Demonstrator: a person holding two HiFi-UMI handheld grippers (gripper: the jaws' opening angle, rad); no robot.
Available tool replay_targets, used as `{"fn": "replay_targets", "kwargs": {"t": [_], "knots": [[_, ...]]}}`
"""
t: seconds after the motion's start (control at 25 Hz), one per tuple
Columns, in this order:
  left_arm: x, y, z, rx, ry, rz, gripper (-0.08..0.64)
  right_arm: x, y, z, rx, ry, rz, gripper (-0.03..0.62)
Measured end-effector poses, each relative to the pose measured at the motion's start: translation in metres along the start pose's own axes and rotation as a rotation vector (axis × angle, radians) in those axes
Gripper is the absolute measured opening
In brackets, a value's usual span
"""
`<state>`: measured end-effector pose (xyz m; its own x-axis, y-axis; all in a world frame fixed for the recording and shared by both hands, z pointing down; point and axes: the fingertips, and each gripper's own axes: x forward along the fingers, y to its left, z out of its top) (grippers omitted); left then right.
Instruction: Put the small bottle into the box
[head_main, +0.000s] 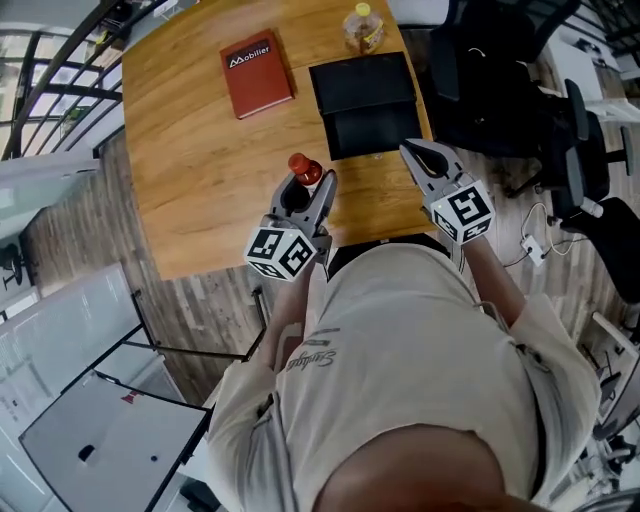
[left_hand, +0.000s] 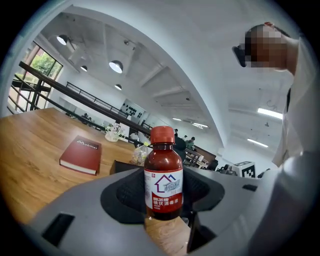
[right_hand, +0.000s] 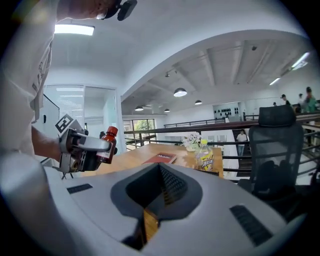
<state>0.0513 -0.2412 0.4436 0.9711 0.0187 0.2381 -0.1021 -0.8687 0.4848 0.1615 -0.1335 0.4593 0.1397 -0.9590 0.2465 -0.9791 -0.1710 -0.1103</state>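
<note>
Bare wood lies open between the left gripper, its jaws closed on the small bottle, and the black box; nothing stands on that stretch of the surface. The red book lies left of the box, apart from it. A yellow-capped bottle stands just behind the box. The right gripper, jaws together, hangs by the box's near right corner. Black chairs crowd the right edge. The box's top seems open, though it is dimly seen.
</note>
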Motion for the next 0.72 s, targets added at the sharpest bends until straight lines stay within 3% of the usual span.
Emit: {"fn": "replay_targets", "kwargs": {"t": [0.48,0.72], "knots": [[0.049,0.017,-0.018,-0.026,0.125,-0.201,0.227,-0.004,-0.001,0.007,-0.013,0.028,-0.196,-0.006],[0.071,0.018,-0.029,-0.092,0.173,-0.229,0.227,-0.011,-0.002,0.005,-0.020,0.045,-0.226,-0.006]]}}
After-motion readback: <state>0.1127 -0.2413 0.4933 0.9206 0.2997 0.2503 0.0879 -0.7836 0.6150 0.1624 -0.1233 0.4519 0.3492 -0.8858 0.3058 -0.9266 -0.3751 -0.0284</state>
